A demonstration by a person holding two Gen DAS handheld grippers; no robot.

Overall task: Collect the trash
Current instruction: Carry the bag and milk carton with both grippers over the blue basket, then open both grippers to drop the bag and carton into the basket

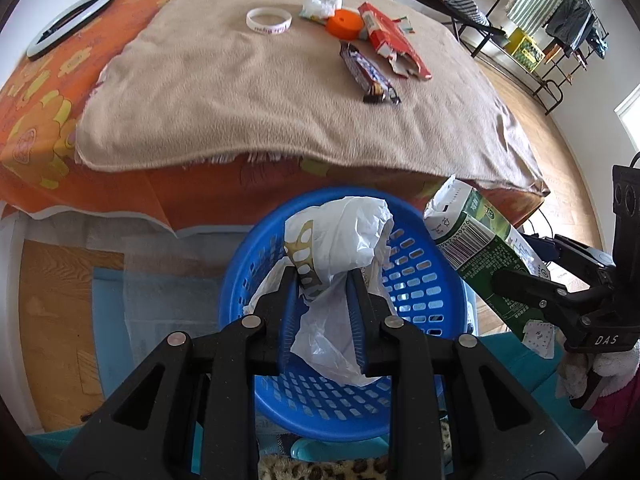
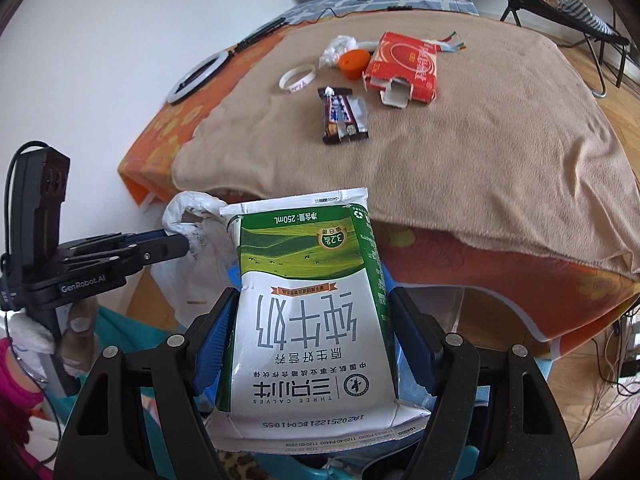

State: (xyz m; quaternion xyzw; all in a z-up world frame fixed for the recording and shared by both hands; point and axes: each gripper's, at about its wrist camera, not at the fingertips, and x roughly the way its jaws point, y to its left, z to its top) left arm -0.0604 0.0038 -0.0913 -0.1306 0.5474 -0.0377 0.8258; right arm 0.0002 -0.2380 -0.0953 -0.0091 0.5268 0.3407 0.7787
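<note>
In the left wrist view, the left gripper (image 1: 322,280) pinches a crumpled white plastic bag (image 1: 344,232) between its fingers, over a blue basket (image 1: 420,280). The milk carton (image 1: 476,240) hangs just right of it in the right gripper (image 1: 520,284). In the right wrist view, the right gripper (image 2: 312,332) fingers clamp the carton's sides; a snack wrapper (image 2: 342,114), red box (image 2: 404,68) and orange lid (image 2: 354,63) lie on the beige blanket (image 2: 480,152)

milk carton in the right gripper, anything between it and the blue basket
Nothing visible blocks it. The milk carton hangs beside the blue basket rim; the crumpled plastic bag in the left gripper hangs over the opening.
</note>
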